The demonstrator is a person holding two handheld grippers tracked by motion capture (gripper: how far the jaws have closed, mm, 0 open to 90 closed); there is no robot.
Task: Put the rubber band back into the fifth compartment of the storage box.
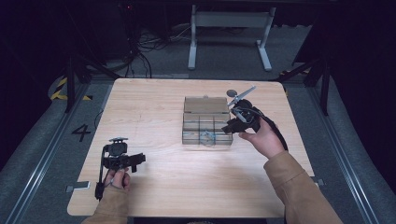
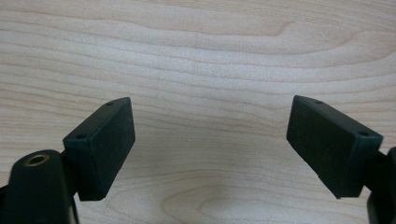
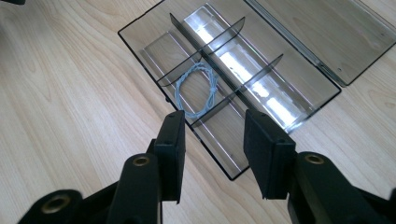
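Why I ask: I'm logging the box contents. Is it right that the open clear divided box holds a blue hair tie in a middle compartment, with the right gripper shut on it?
Not quite. The right gripper is open, above the box near the hair tie, as the right gripper view shows.

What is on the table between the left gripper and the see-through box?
Nothing. In the high view, only bare wooden table lies between the left gripper and the clear box. The box holds a blue loop.

1 clear divided box point(image 3: 299, 88), 1 blue loop point(image 3: 196, 91), 2 claws.
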